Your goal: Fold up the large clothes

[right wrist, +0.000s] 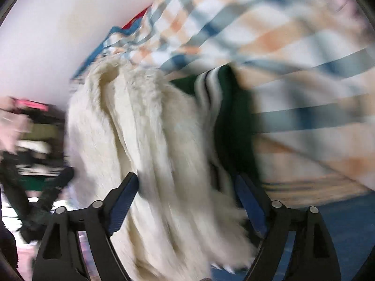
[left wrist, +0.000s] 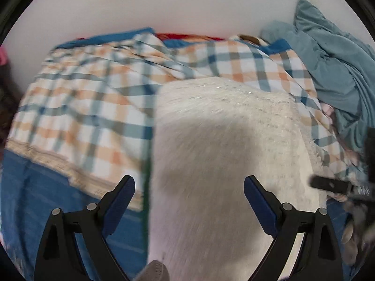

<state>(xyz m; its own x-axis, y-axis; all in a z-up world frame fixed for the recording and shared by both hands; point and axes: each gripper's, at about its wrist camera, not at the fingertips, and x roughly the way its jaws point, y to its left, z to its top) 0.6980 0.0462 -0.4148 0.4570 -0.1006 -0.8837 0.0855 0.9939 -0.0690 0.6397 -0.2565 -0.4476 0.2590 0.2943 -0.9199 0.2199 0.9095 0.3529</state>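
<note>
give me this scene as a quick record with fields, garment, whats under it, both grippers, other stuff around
garment: fluffy white coat, lying on the bed, a green striped garment showing at its edge
under it: checked blanket over a blue sheet
left gripper: open, above the coat, nothing between the pads
right gripper: open, coat fur lies between the fingers, pads not pressing on it
nearby: teal bedding bunched by the wall
image quality: right wrist view blurred

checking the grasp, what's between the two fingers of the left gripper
In the left wrist view the left gripper stands open over the white fluffy garment; only that fabric shows between its fingers, not pinched.
</note>
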